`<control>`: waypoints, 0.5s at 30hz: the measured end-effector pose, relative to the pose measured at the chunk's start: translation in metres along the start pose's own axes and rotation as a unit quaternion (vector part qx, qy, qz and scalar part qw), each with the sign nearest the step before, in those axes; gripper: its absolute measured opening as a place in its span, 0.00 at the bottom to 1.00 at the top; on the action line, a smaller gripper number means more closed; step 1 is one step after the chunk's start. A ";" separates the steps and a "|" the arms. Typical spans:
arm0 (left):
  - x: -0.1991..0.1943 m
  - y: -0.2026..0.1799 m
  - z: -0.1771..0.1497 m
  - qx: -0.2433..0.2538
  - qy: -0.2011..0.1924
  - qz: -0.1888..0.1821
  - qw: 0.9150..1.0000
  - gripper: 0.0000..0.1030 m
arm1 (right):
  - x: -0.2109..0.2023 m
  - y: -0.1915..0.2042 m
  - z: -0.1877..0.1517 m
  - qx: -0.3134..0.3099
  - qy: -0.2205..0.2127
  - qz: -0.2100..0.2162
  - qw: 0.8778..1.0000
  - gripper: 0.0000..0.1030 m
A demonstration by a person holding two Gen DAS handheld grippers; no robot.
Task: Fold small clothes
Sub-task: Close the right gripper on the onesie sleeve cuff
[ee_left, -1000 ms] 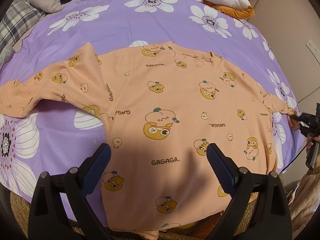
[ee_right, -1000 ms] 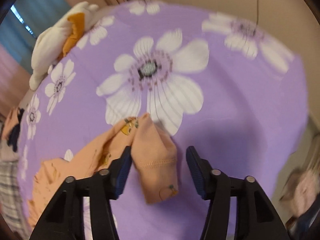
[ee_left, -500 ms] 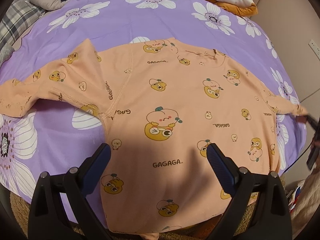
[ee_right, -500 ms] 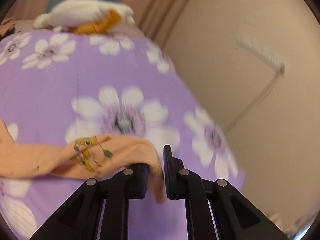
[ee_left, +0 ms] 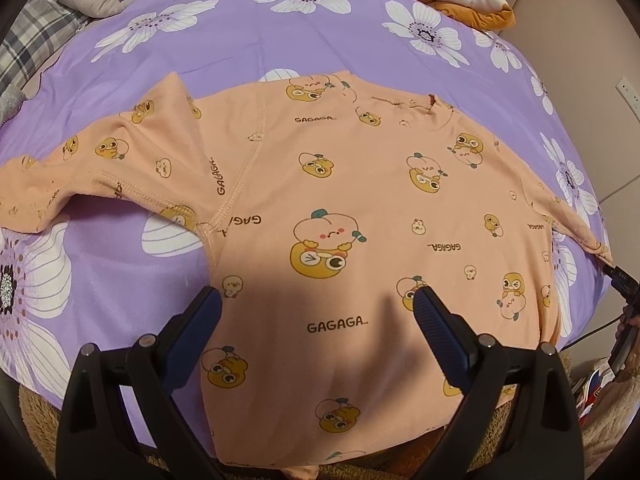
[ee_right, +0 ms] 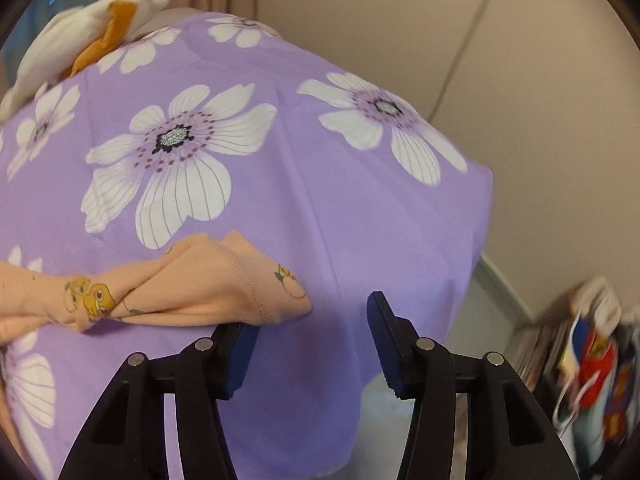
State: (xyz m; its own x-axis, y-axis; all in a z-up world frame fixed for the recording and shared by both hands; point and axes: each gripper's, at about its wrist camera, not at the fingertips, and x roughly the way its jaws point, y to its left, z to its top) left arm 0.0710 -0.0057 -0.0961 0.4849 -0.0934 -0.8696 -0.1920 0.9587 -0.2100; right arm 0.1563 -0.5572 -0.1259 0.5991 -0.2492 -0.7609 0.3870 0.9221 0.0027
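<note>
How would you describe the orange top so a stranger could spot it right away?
Start at the purple bedspread with big white flowers. Spread flat across its middle lies the peach long-sleeved top, sleeves stretched out to both sides. Only it carries yellow cartoon ducks and the word GAGAGA; the clothes piled at the bed's far edge are plain.

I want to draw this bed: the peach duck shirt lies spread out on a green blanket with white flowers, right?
Not quite: the blanket is purple, not green. The left wrist view shows the peach duck-print shirt spread out on it, and the flowers on it are white.
</note>
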 end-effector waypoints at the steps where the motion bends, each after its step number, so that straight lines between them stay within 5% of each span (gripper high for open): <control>1: -0.001 0.001 0.000 0.000 -0.001 -0.001 1.000 0.93 | -0.001 0.000 -0.002 0.003 0.001 -0.002 1.000 0.54; 5: -0.001 0.004 0.000 -0.003 -0.002 -0.001 1.000 0.93 | -0.004 -0.001 -0.001 -0.011 -0.017 -0.022 1.000 0.55; 8: 0.000 0.005 0.000 -0.007 0.000 0.000 1.000 0.93 | -0.008 -0.002 0.011 -0.035 -0.053 -0.141 0.988 0.54; 10: 0.000 0.004 0.000 -0.006 0.001 -0.002 1.000 0.93 | -0.010 -0.010 0.018 -0.026 -0.055 -0.172 0.983 0.54; 15: 0.001 0.000 -0.001 -0.001 0.002 -0.001 1.000 0.93 | -0.027 -0.018 0.033 0.047 -0.037 -0.036 0.998 0.55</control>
State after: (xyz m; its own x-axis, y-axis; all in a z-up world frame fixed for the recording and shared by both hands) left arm 0.0704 -0.0058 -0.0976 0.4821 -0.0962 -0.8708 -0.1929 0.9579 -0.2126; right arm 0.1561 -0.5765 -0.0839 0.6166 -0.3377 -0.7112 0.4929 0.8700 0.0142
